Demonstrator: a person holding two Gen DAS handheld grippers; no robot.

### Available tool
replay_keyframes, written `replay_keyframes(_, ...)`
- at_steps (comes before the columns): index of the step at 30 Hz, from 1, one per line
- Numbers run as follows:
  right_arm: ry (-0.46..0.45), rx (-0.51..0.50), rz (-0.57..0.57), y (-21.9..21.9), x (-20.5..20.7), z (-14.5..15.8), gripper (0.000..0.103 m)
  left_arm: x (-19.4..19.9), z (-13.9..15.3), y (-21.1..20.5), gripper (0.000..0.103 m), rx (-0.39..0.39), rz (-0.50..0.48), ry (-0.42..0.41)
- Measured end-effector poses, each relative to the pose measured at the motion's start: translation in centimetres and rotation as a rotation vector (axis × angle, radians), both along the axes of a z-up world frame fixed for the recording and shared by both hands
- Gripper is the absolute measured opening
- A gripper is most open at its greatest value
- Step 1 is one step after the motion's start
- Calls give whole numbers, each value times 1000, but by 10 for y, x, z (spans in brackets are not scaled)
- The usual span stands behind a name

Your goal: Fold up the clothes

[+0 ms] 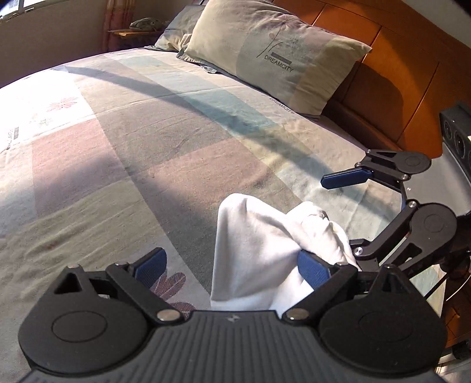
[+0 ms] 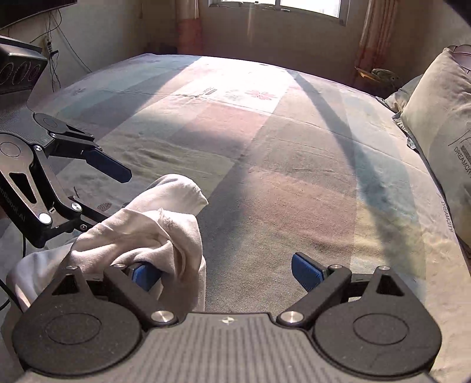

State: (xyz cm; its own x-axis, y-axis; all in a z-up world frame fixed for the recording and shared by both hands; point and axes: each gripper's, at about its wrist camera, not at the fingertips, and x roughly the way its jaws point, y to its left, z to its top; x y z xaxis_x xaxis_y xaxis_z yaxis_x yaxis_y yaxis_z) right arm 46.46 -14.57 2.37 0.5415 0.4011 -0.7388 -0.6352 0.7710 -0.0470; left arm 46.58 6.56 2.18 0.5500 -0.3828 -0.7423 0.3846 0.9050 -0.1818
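Note:
A crumpled white garment (image 1: 250,235) (image 2: 147,224) is bunched up over the patterned bedsheet (image 1: 132,153) (image 2: 294,176), between my two grippers. My left gripper (image 1: 231,266) (image 2: 113,199) is open wide, and the garment drapes over its right finger. My right gripper (image 2: 226,275) (image 1: 335,212) is also open wide, with the cloth draped over its left finger and its right blue pad (image 2: 307,275) bare. In each view, one finger of the other gripper is hidden under the cloth. Neither pair of jaws pinches the fabric.
A beige pillow (image 1: 273,56) (image 2: 441,123) leans on the wooden headboard (image 1: 397,73). A small bedside shelf (image 1: 129,32) and a window (image 2: 294,6) lie beyond the far side. Sunlight and long shadows cross the sheet.

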Motion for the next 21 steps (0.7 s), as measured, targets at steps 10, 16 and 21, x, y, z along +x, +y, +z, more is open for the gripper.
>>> replay_keyframes(10,61,-147,-171,-21,85,-50,97,50,-42,17,96,93,171,144)
replay_keyframes(16,217,-79,-133,-46,45,-63,102,5,-61,42,96,14,257,263)
replay_keyframes(21,229,-168,-146,-37,37,-86,102,-12,-64,46,96,-75,318,316)
